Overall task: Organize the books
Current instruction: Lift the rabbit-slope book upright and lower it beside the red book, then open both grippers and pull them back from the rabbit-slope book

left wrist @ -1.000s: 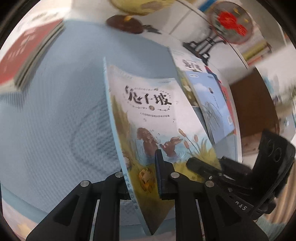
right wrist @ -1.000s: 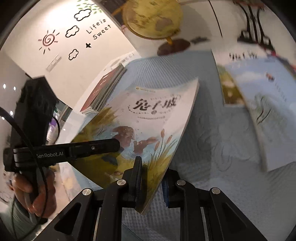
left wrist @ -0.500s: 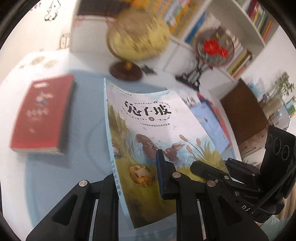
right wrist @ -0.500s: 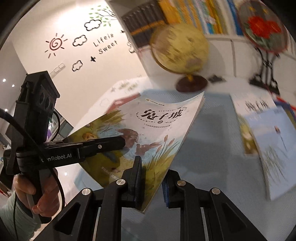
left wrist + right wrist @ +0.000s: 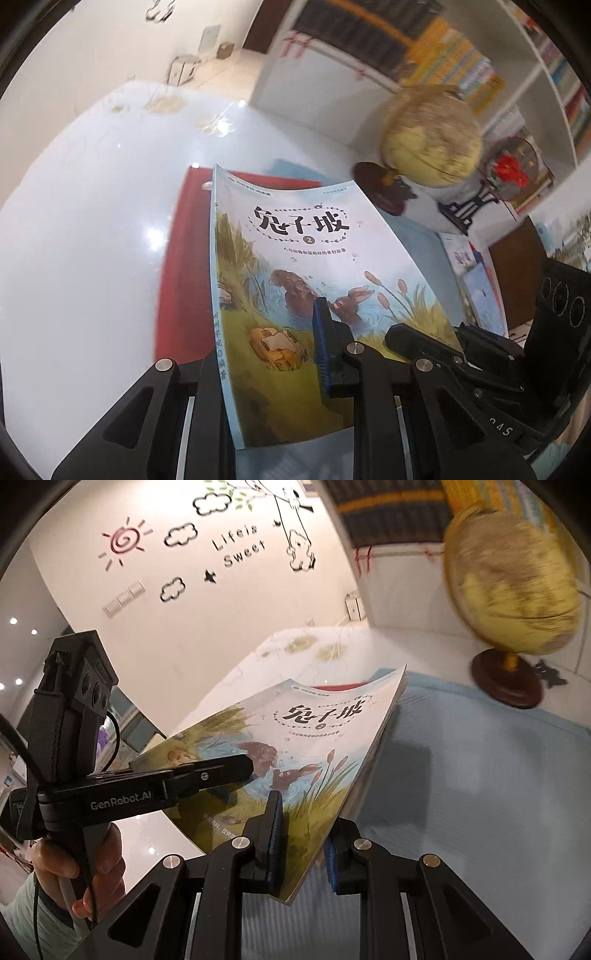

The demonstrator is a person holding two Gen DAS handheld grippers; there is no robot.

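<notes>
My left gripper (image 5: 271,354) is clenched on the rabbit book (image 5: 295,280), gripping its lower edge close to the spine; one blue pad lies on the cover beside the two painted rabbits and the other finger is behind the book. My right gripper (image 5: 303,843) is clamped on the same book (image 5: 295,746) at the lower corner of its open side, one blue pad on the cover and the other under the pages. Between the two grips the book hangs clear of the surface, tilted, its cover facing up towards both cameras and bowed slightly.

In the right wrist view I see the left gripper (image 5: 255,768) reaching in from the left across the cover, and the hand (image 5: 79,871) that carries it wrapped around the handle. In the left wrist view the right gripper (image 5: 391,334) comes in from the right at the book's lower edge.

Directly beneath the held book lies a red book (image 5: 184,258) flat on the white table (image 5: 81,229), its edge just showing past the top of the cover in the right view too. A pale blue mat (image 5: 480,775) spreads to the right. On it, further off, stands a yellow globe (image 5: 432,136) on a dark round base, blurred. Beside it is a round fan with a red flower (image 5: 511,170) on a black stand, and more books (image 5: 476,280) lie at the right edge. Bookshelves (image 5: 443,55) fill the background.
</notes>
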